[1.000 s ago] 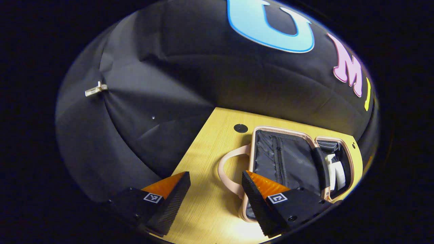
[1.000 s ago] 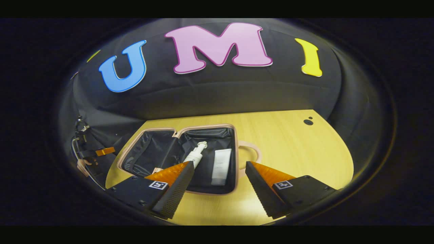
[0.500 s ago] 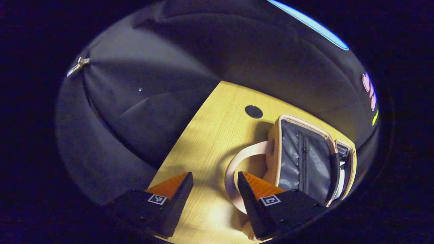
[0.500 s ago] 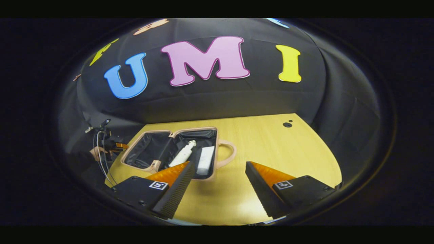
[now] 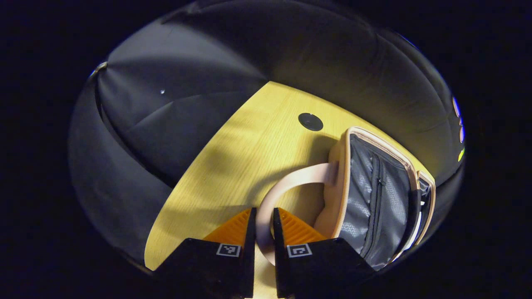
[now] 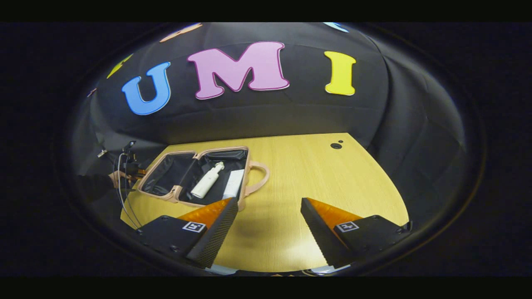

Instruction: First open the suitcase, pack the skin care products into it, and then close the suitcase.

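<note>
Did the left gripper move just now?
Yes. The left gripper went down toward the table, and its jaws shut on the suitcase handle, which they earlier stood wide beside.

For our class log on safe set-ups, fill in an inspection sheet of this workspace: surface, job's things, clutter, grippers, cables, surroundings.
Surface: wooden table, round dark grommets near its far edge.
Job's things: pink suitcase lying open; pump bottle and white tube inside.
Clutter: nothing seen.
Grippers: left gripper shut on the suitcase handle; right gripper open above bare table.
Cables: thin cables hang by the far gripper.
Surroundings: black cloth wall.
</note>
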Demonstrator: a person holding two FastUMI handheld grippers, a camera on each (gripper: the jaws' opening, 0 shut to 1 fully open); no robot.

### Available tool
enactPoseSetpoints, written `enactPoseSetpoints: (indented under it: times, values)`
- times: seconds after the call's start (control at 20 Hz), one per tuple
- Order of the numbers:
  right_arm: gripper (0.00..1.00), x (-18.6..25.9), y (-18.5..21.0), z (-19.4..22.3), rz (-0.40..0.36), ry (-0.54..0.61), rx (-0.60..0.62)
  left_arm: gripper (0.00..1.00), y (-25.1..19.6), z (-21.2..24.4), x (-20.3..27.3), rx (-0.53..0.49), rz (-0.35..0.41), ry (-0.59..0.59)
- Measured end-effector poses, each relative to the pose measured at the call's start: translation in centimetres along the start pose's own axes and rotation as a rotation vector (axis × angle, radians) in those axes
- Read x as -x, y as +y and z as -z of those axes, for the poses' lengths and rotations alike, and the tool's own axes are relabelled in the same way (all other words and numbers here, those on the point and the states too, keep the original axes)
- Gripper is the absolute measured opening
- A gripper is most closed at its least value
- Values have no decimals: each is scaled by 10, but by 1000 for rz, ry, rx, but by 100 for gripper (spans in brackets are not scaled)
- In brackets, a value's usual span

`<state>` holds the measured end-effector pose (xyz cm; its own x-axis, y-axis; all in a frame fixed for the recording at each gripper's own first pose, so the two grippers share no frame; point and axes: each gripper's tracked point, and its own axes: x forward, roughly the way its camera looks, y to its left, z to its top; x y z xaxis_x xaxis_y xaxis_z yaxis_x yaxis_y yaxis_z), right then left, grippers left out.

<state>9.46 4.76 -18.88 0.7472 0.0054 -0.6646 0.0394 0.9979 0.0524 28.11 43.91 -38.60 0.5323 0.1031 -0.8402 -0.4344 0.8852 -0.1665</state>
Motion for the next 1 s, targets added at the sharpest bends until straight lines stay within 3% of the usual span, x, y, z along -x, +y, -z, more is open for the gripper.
enactPoseSetpoints:
  times: [0.05, 0.1, 0.2, 0.55, 0.8, 1.0]
  values:
    - [97, -3, -3, 0, 7, 3, -1, 29, 2, -1, 2, 25, -10, -3]
    - [97, -6, -6, -1, 10, 1, -1, 21, 2, -2, 4, 45, -14, -6]
    - [97, -13, -10, -4, 13, -1, -5, 18, 0, -7, 14, 45, -17, -27]
    - [97, -11, -33, -7, 65, -55, 48, 12, -26, -57, 104, -87, 6, -204]
    - [97, 3, -52, -13, 106, -124, 10, 6, -94, -79, 205, -181, 116, -347]
    - [97, 17, -74, -17, 149, -189, -21, 10, -172, -65, 273, -243, 227, -435]
